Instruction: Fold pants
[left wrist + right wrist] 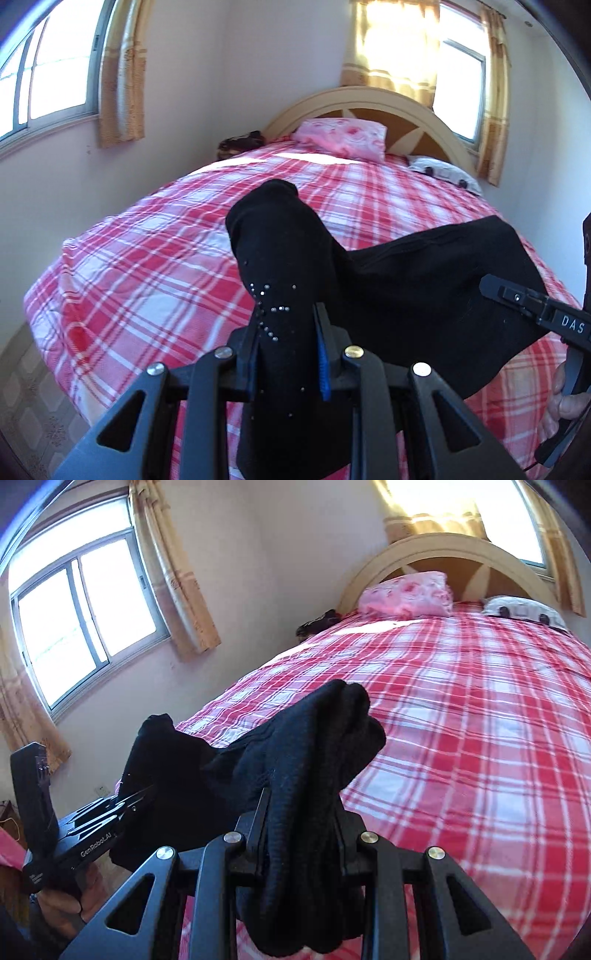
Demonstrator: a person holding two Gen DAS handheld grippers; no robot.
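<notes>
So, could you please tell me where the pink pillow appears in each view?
Left wrist view: pink pillow at upper centre, against the headboard.
Right wrist view: pink pillow at upper right of centre, against the same headboard.
Shared landmark: the arched cream headboard.

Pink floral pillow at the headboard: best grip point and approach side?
Grip the pink floral pillow at its near right corner, coming in low from the foot of the bed. That corner sticks out free over the plaid sheet; its back edge lies toward the headboard.

Sunlit bedroom: plaid bed [147,266], curtained windows [48,74].
</notes>
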